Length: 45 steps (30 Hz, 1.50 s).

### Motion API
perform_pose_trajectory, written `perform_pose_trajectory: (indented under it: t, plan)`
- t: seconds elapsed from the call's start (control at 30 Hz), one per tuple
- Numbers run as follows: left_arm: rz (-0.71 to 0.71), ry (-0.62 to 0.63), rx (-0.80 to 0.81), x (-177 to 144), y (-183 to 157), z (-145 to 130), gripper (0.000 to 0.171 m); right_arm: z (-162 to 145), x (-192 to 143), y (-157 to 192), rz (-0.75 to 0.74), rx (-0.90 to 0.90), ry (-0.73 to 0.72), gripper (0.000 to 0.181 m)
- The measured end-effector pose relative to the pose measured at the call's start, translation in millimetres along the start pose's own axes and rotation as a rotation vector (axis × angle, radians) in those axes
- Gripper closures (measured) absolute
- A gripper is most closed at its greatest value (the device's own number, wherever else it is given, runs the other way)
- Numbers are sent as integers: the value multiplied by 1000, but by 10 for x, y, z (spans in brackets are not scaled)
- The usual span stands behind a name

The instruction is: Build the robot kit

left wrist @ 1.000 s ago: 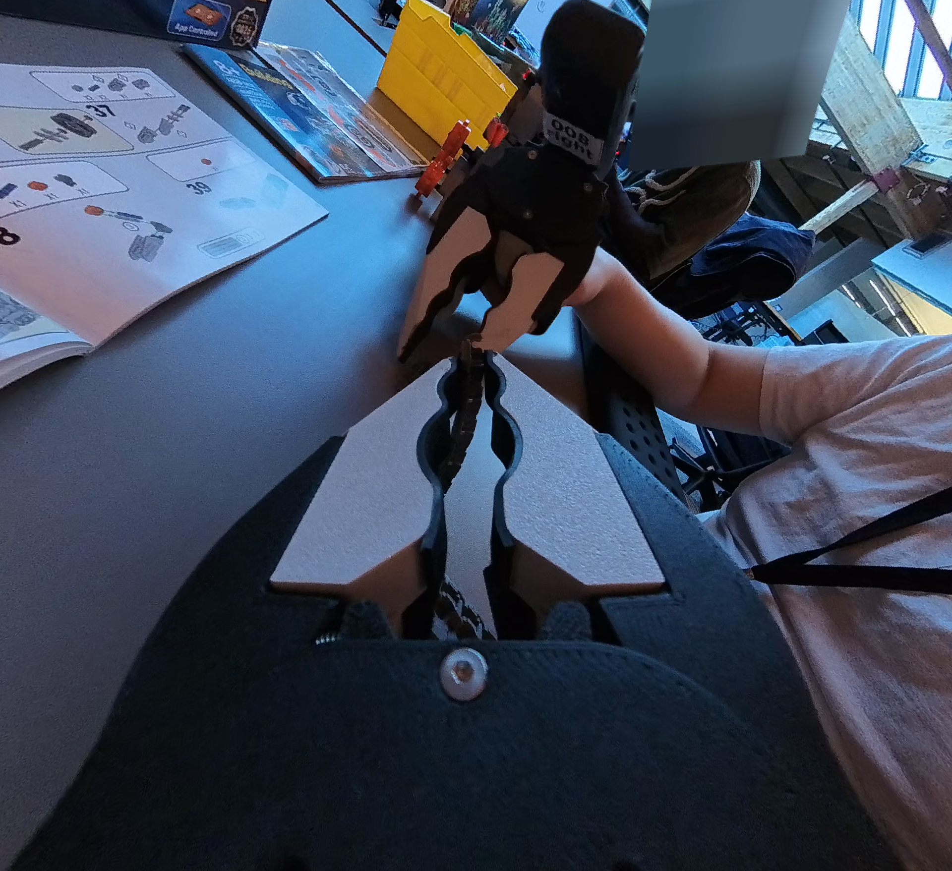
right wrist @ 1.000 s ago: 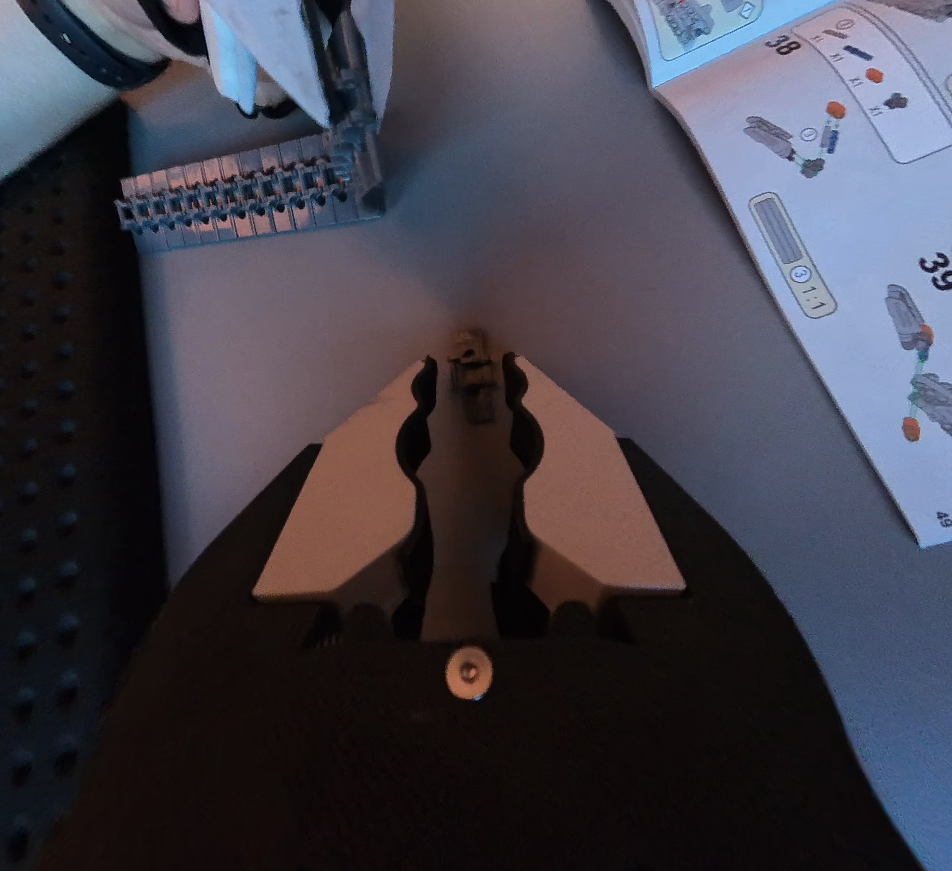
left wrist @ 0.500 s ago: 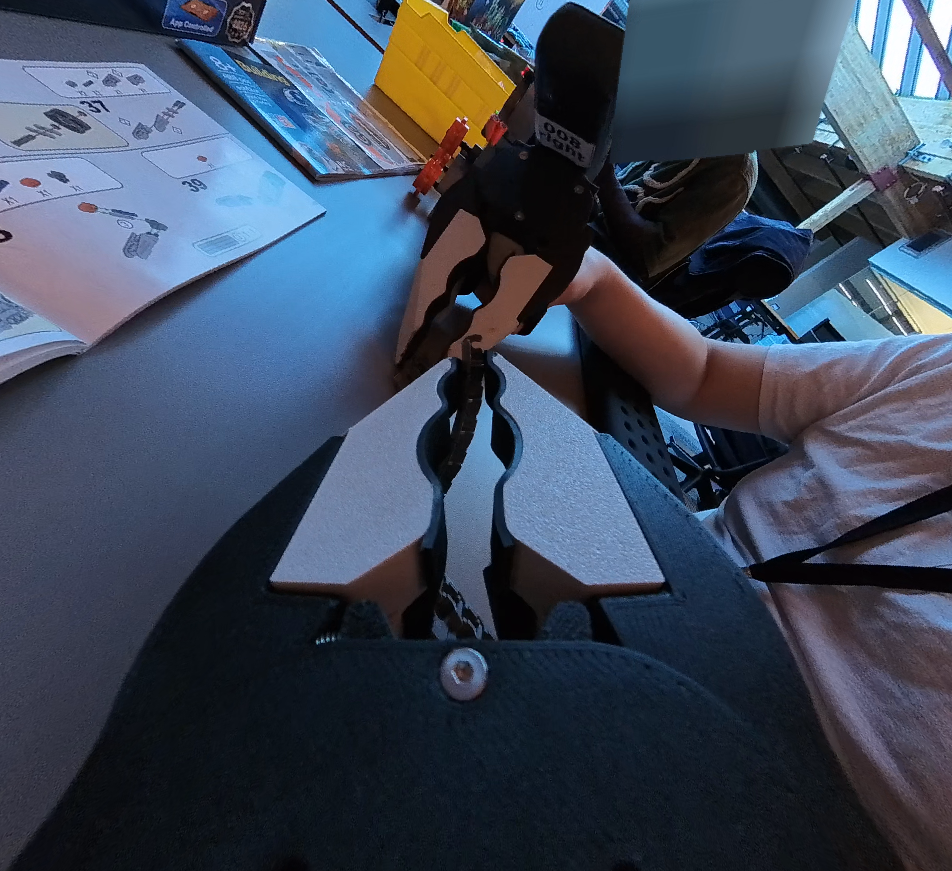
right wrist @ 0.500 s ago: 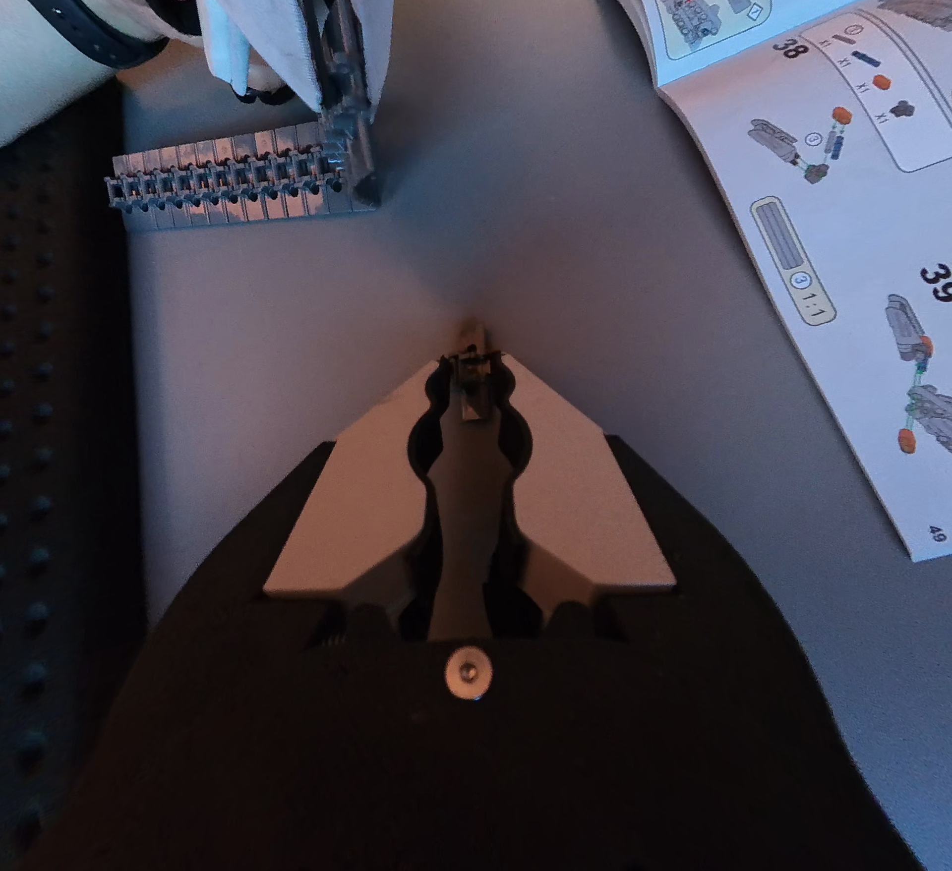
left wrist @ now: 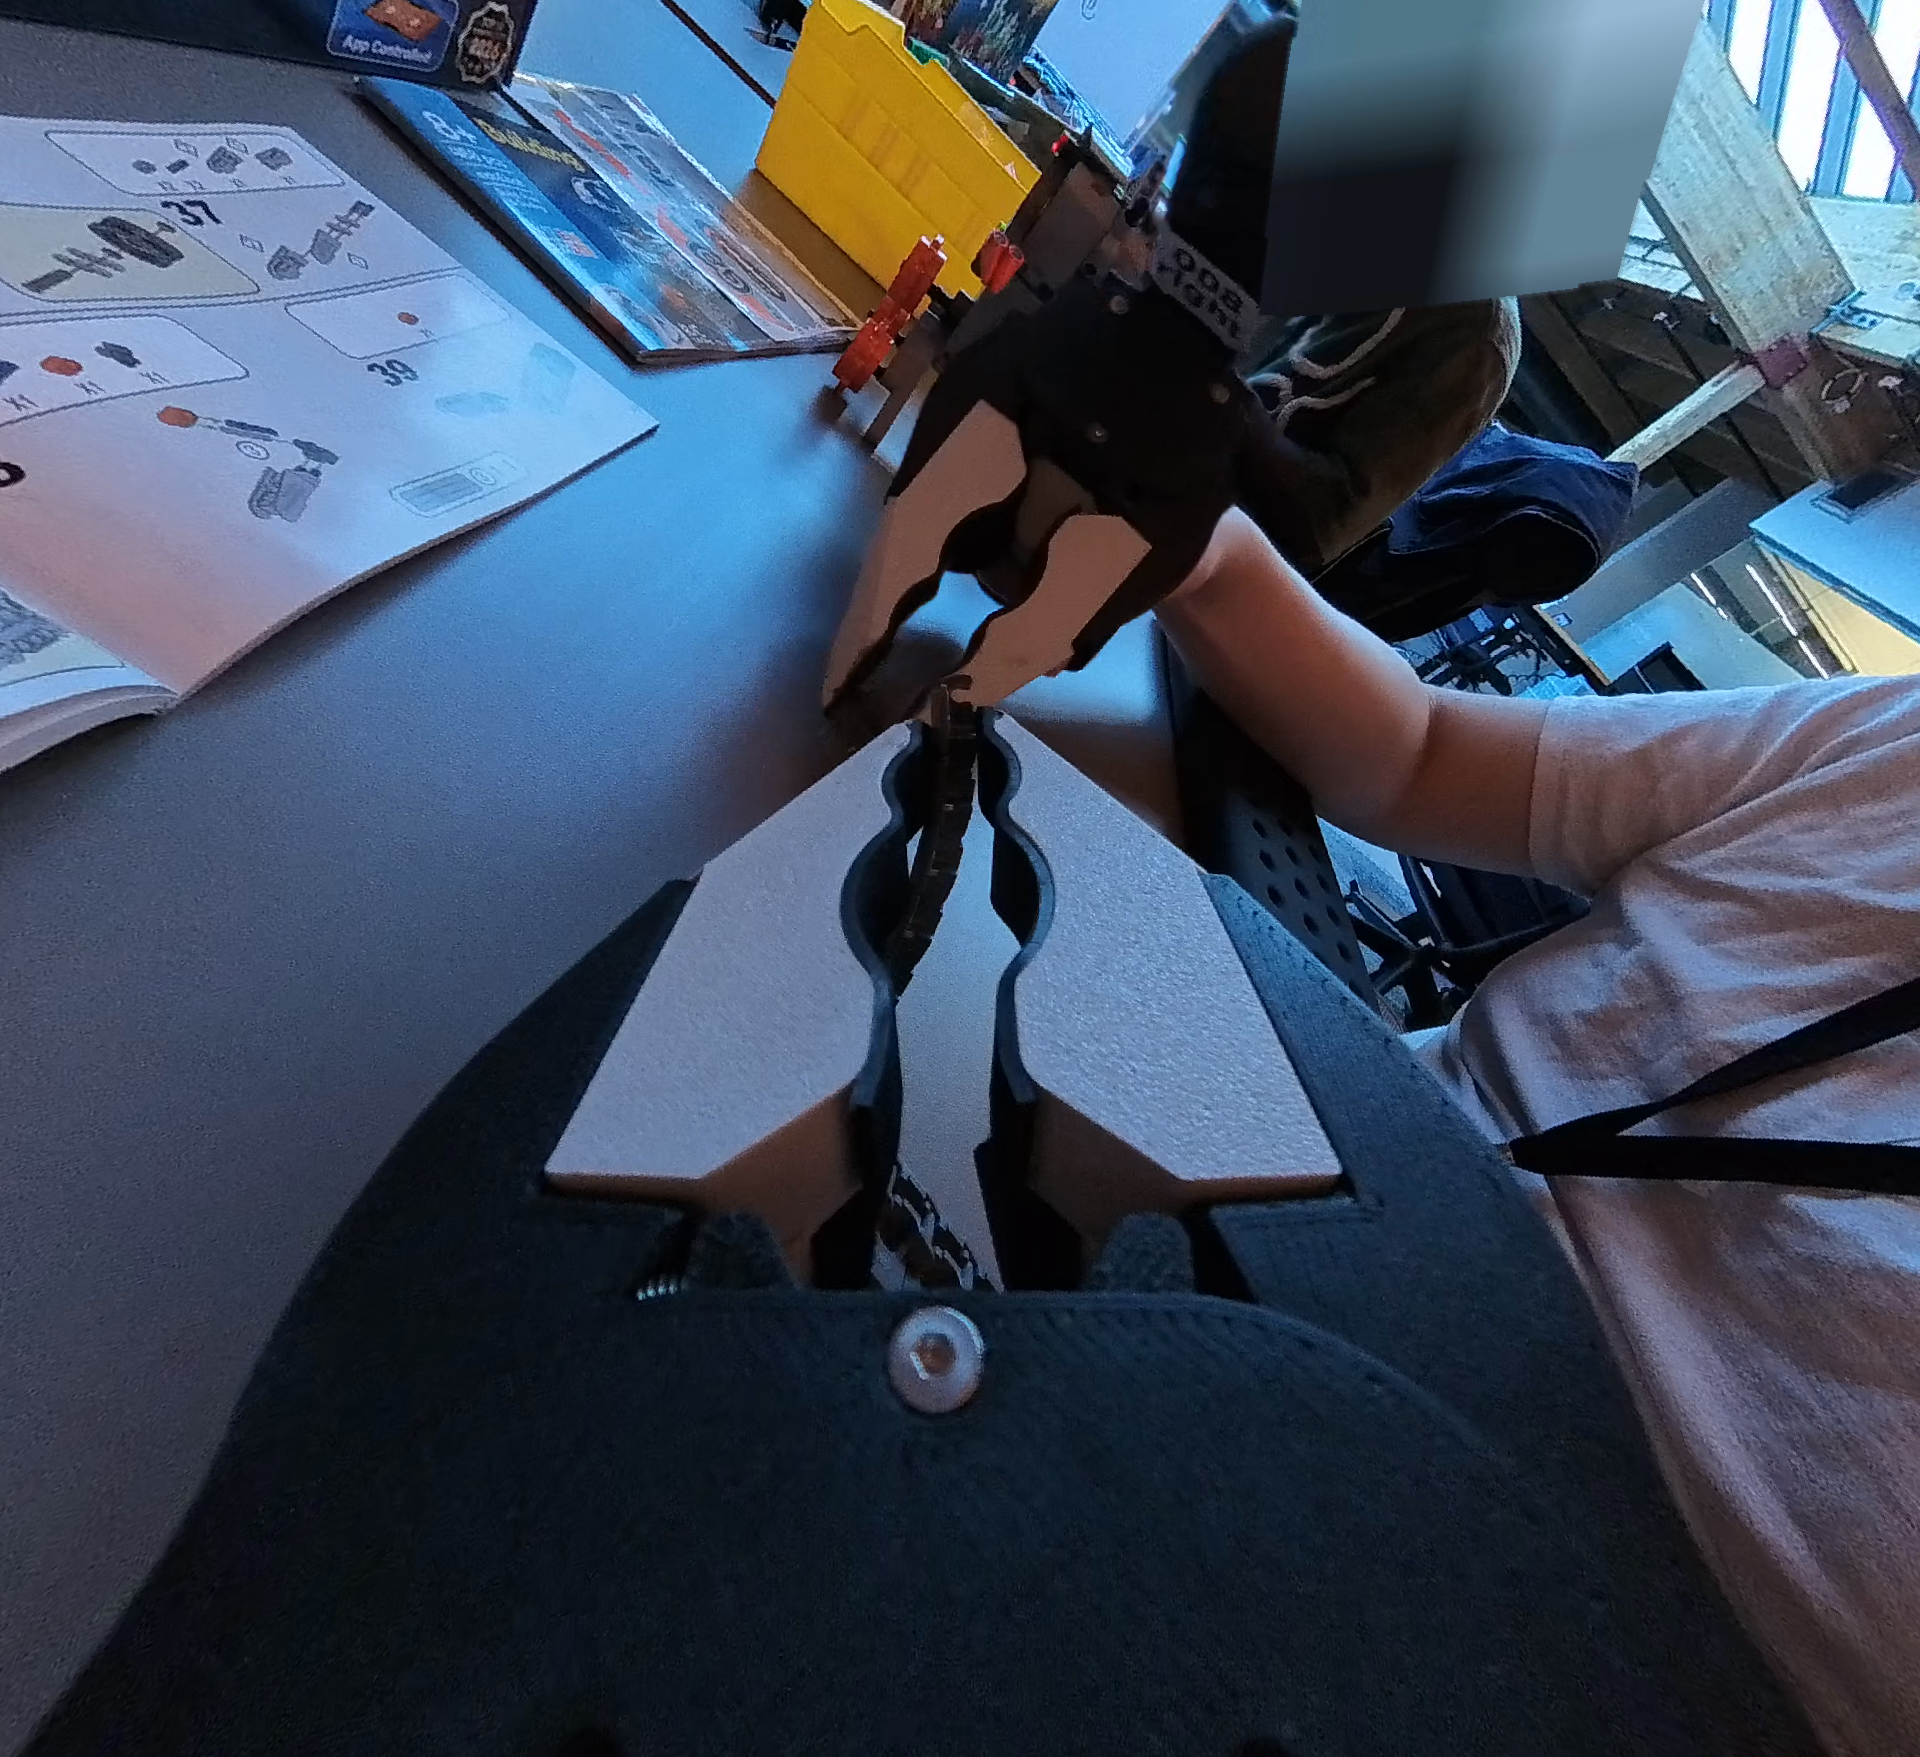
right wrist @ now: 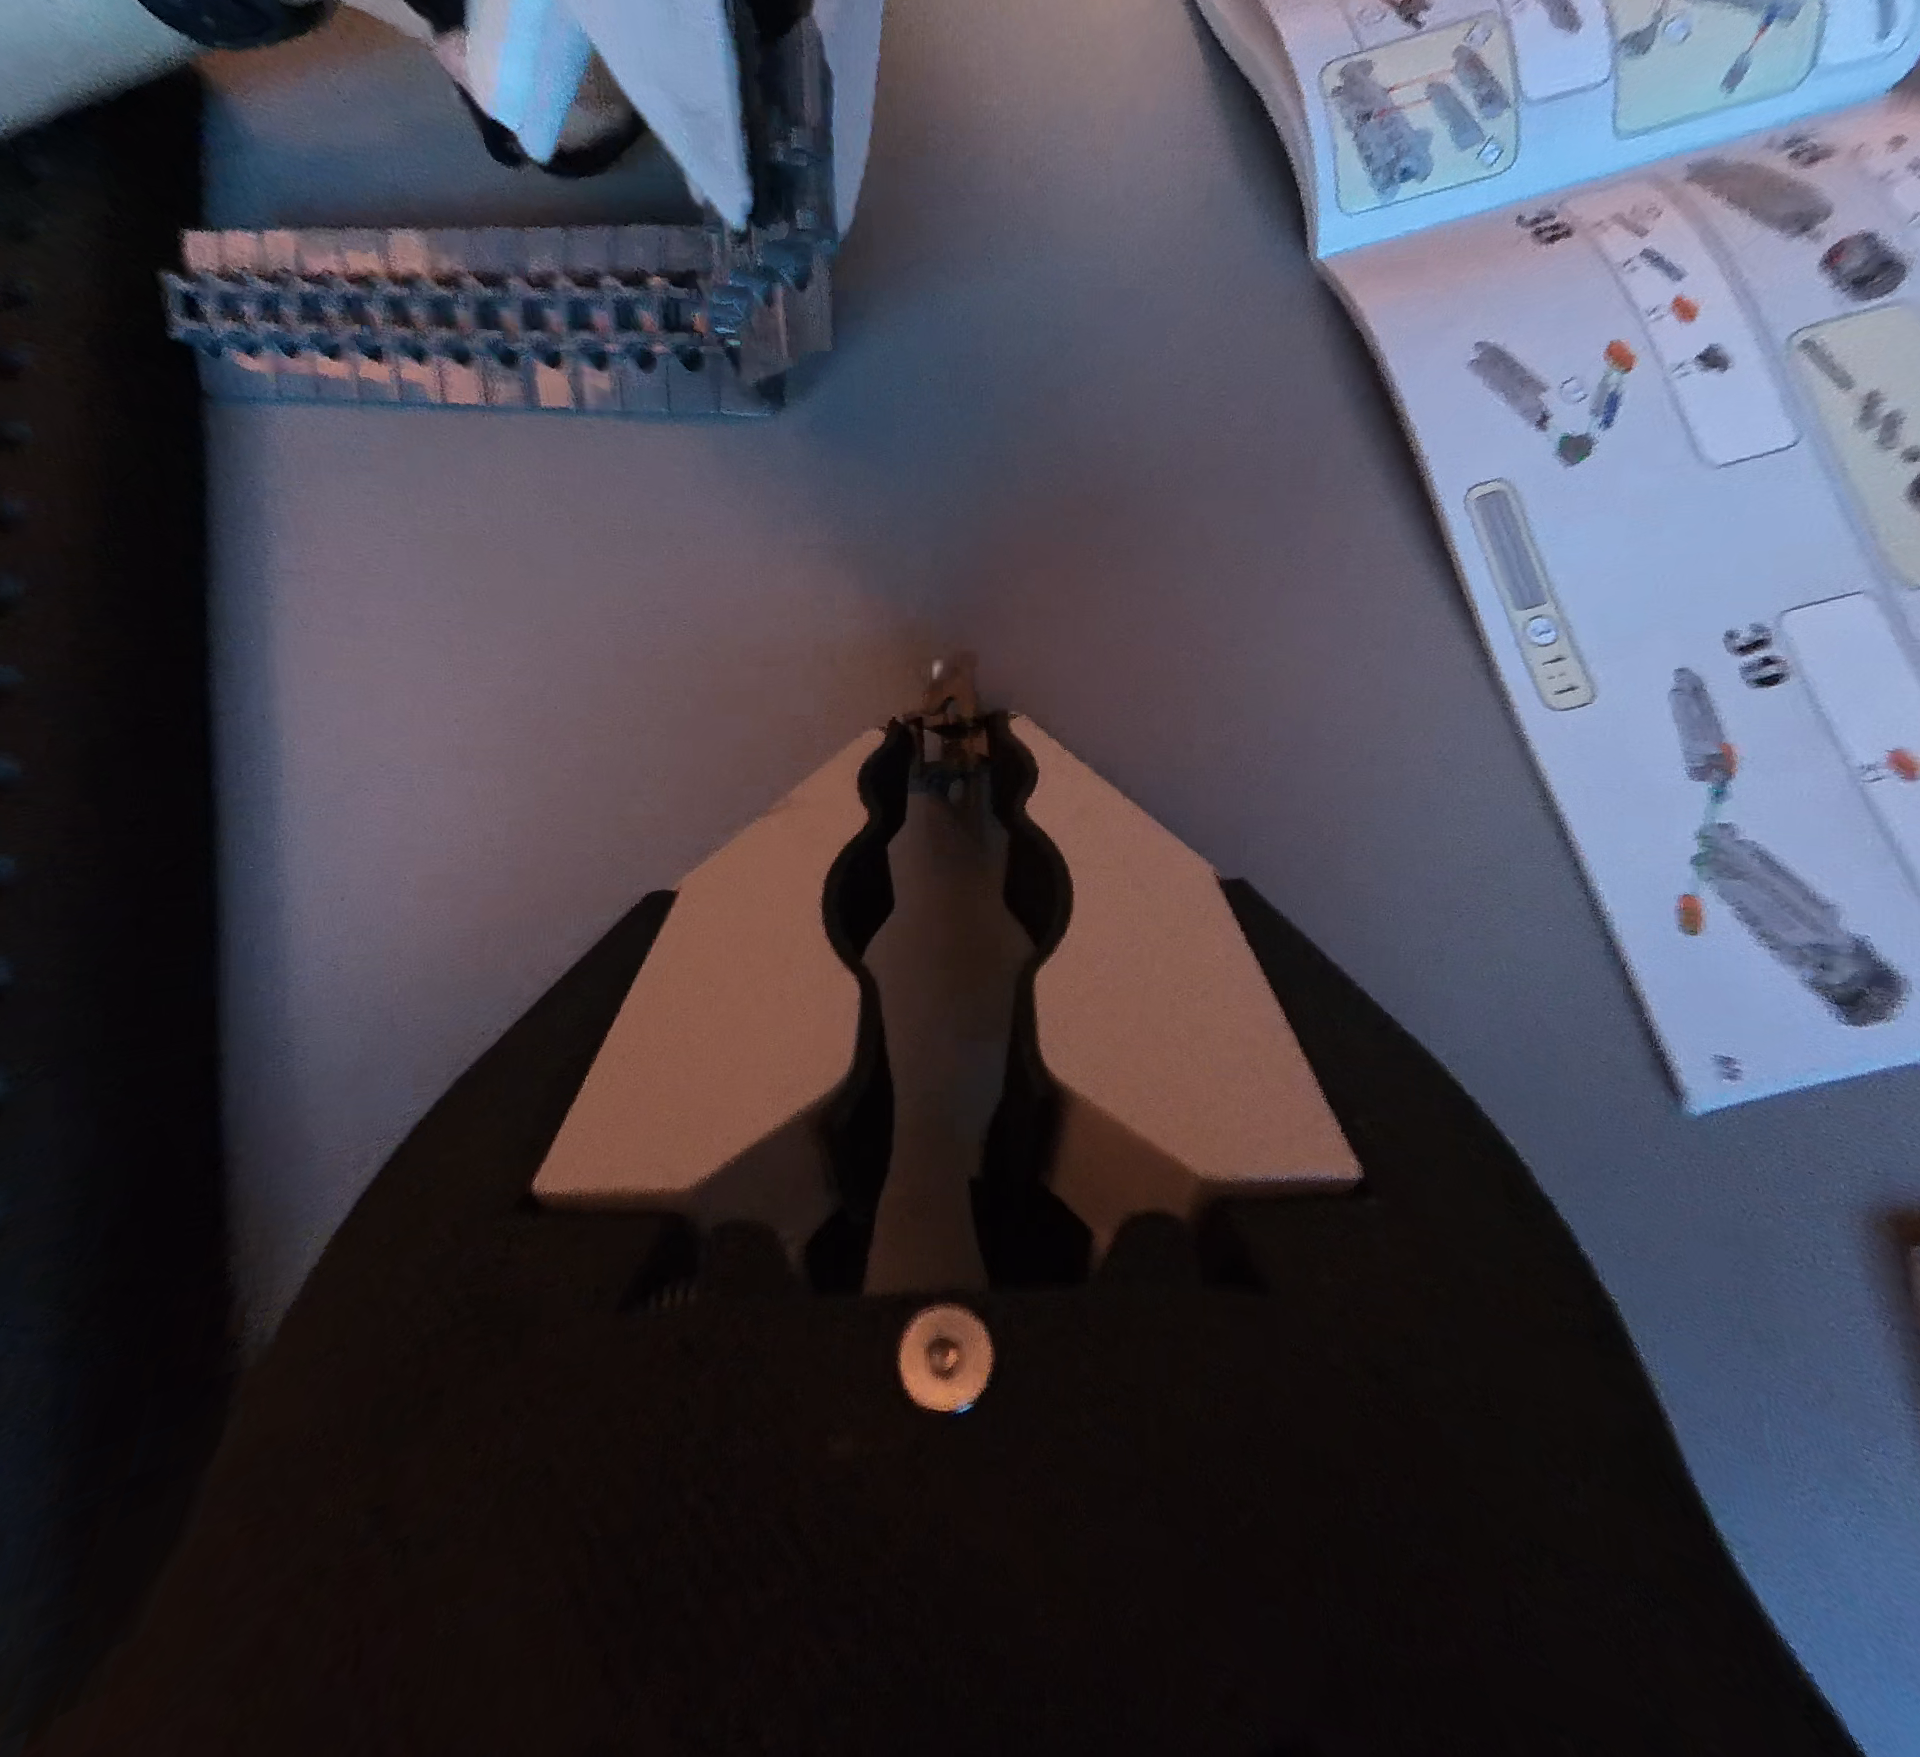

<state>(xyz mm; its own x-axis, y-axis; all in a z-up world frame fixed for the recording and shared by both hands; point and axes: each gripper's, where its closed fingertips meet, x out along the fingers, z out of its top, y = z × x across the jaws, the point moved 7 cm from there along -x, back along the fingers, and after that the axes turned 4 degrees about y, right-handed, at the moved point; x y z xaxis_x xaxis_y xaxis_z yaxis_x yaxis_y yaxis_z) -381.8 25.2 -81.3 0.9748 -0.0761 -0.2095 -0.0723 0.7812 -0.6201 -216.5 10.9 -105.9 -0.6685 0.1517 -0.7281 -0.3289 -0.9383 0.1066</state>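
Grey tread chain, upper left, is clamped endwise by the left gripper; a small link is pinched by the right gripper.

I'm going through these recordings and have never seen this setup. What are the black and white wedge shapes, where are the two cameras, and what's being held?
There is no robot: a person holds a hand-held gripper in each hand, with a camera looking along its two fingers. The left hand-held gripper is shut on one end of a grey toy track chain, which otherwise lies flat on the grey table. The right hand-held gripper pinches a single small link. An open instruction booklet lies alongside; the left view also shows a yellow bin.
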Motion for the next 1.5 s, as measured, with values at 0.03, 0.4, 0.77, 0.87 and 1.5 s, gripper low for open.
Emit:
perform_pose_trajectory:
  t: [0.03, 0.4, 0.77, 0.87, 1.5]
  plan:
    - [0, 0, -1, -1, 1, 1, 165, -4, 3, -8, -50, -37, 20, 167]
    - [3, -5, -5, -1, 4, 0, 165, 56, 119, 211, -334, -547, 130, 166]
    - [3, -4, -6, -1, 4, 1, 165, 84, 104, 299, -188, -369, 82, 173]
    - [5, -1, -2, 0, -1, 1, 165, 133, 23, 175, -153, -239, -20, 171]
    - [-12, 8, -11, 18, -6, -10, 165, 7, 146, 49, 141, 16, -21, 160]
